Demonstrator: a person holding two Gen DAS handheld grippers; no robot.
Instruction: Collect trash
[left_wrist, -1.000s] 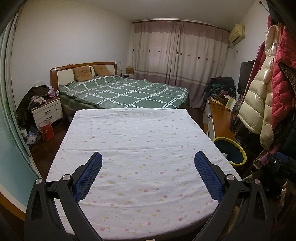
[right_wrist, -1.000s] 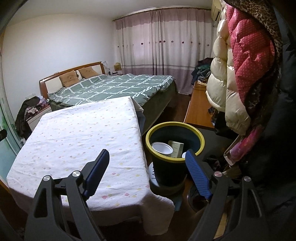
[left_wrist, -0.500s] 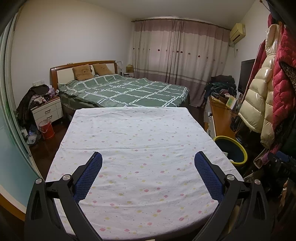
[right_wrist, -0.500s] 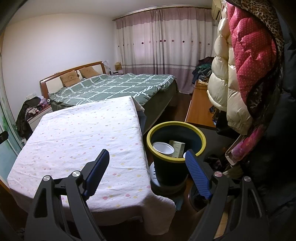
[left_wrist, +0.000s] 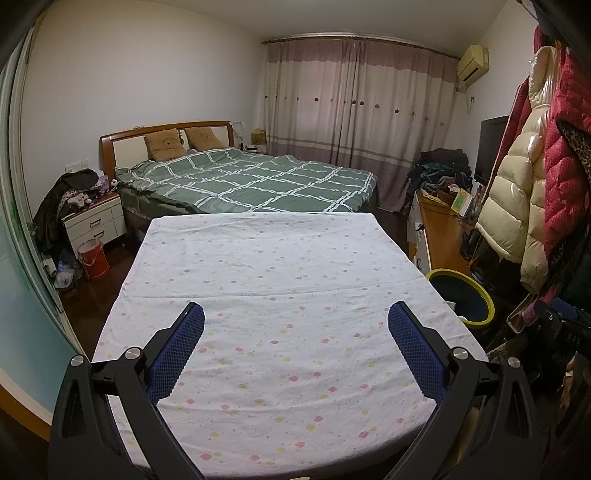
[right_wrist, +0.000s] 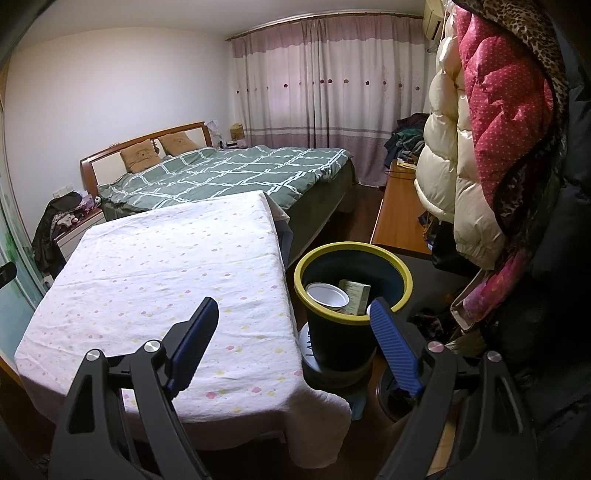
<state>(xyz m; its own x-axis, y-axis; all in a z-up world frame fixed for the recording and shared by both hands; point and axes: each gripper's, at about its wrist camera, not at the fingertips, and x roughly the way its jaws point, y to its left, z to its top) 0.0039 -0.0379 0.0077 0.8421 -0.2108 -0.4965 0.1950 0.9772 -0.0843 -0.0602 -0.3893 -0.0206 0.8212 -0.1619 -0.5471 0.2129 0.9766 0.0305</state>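
Note:
A dark bin with a yellow rim (right_wrist: 352, 254) stands on the floor to the right of the table, seen also in the left wrist view as the bin (left_wrist: 461, 299). Inside it lie a white round lid or cup (right_wrist: 327, 295) and a small beige carton (right_wrist: 354, 295). My right gripper (right_wrist: 293, 314) hovers open near the table's right edge, its right finger in front of the bin, nothing between the pads. My left gripper (left_wrist: 295, 321) stands open above the table covered with a white dotted cloth (left_wrist: 280, 280), holding nothing.
A green checked bed (left_wrist: 251, 181) lies beyond the table. Puffy coats (right_wrist: 480, 147) hang close on the right. A wooden desk (right_wrist: 399, 218) stands behind the bin. A nightstand (left_wrist: 94, 221) and a red bucket (left_wrist: 94, 258) sit at the far left.
The views shifted only slightly; both grippers stay open and hold their place.

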